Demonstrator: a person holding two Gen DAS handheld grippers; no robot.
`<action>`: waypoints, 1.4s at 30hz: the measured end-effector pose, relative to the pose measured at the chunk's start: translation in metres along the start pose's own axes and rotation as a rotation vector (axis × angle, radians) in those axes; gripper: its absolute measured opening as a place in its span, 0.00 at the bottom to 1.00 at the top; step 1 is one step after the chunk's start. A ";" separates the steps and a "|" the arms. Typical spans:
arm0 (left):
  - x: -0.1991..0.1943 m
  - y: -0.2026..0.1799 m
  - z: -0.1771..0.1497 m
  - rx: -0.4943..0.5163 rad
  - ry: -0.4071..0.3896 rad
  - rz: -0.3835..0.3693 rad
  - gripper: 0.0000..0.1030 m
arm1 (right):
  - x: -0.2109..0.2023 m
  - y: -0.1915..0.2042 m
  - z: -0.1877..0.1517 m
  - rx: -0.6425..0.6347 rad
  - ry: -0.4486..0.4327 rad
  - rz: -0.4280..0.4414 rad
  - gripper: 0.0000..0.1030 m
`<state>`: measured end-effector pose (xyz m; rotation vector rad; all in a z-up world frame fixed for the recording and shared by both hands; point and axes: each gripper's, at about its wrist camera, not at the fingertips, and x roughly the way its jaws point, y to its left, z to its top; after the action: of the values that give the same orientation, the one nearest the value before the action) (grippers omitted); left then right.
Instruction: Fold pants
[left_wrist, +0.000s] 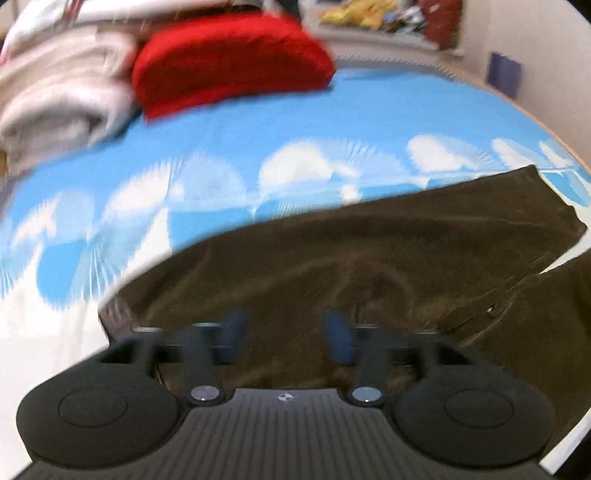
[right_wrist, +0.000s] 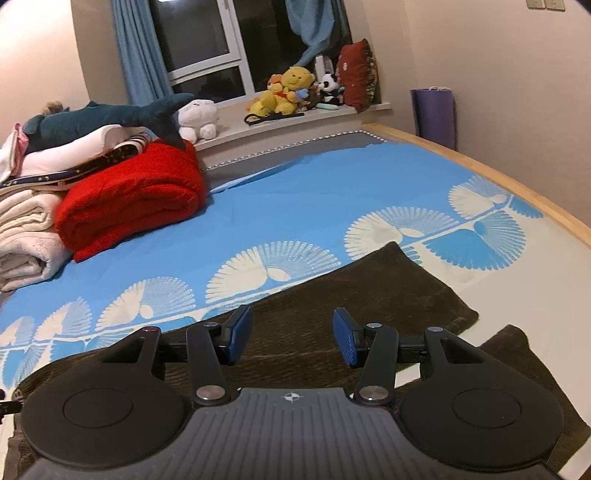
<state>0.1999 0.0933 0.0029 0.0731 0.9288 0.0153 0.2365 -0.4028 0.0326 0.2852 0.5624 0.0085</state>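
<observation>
A: Pants (right_wrist: 369, 291): dark brown, flat on the bed (right_wrist: 295, 199), lower half of both frames; one leg runs to the right, the second lies lower right, probably spread for folding.

B: Left gripper (left_wrist: 284, 332)?

A: Low centre, over the cloth; picture blurred, yet a gap shows between the pads, nothing pinched.

B: Right gripper (right_wrist: 293, 339)?

A: Jaws spread, empty, above the leg; likely poised for a hold.

B: Beyond?

A: Red blanket (right_wrist: 133, 199), upper left, clear of the work.

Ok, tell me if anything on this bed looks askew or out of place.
Only the brown pants look askew: they lie diagonally across the blue sheet, their two legs splayed apart near the cuffs with a strip of bedding showing between them. The red blanket and the pale bedding beside it are folded neatly.
</observation>
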 end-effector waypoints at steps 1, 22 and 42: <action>0.008 0.004 0.000 -0.033 0.059 0.003 0.03 | 0.000 0.000 0.001 0.002 0.001 0.010 0.49; 0.108 0.096 0.072 -0.332 -0.080 0.132 0.41 | 0.013 0.013 0.002 -0.048 0.110 0.090 0.05; 0.141 0.065 0.058 0.118 -0.025 0.070 0.17 | 0.046 0.012 0.007 -0.116 0.165 0.056 0.06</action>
<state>0.3318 0.1611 -0.0703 0.2145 0.9016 0.0244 0.2797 -0.3896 0.0173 0.1878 0.7147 0.1198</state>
